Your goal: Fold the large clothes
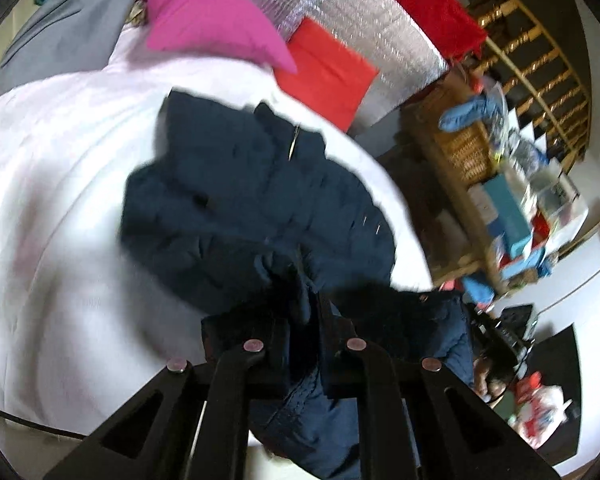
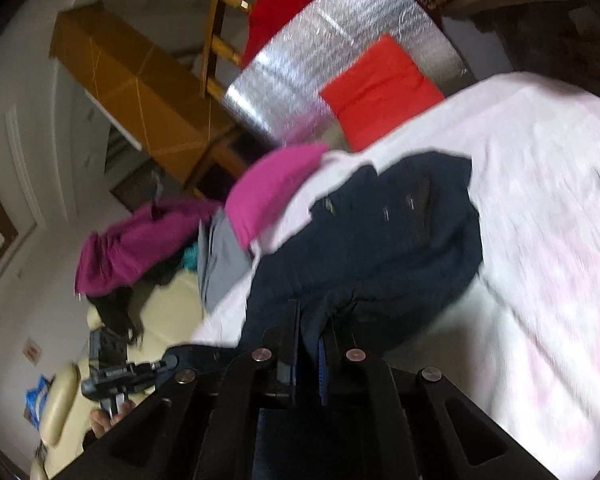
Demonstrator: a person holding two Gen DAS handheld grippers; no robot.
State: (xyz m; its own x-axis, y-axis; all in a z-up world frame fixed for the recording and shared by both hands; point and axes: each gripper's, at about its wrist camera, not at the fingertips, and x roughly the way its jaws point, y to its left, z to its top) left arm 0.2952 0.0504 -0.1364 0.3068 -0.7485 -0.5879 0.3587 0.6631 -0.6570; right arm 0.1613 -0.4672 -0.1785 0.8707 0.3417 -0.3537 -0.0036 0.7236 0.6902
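A dark navy padded jacket (image 1: 240, 200) lies bunched on a white and pale pink sheet (image 1: 60, 200). My left gripper (image 1: 304, 308) is shut on a fold of the jacket, and cloth hangs down between its fingers. In the right wrist view the same jacket (image 2: 380, 248) lies on the sheet (image 2: 540, 220). My right gripper (image 2: 312, 328) is shut on another edge of it. The left gripper (image 2: 132, 376) also shows at the lower left of the right wrist view. Both views are blurred.
A magenta garment (image 1: 204, 20) and a grey one (image 1: 68, 28) lie at the sheet's far edge. A red cushion (image 1: 324, 72) leans on a silver foil panel (image 1: 360, 20). Cluttered shelves (image 1: 520, 200) stand to the right. A cardboard box (image 2: 140, 80) and more clothes (image 2: 132, 248) lie beyond the edge.
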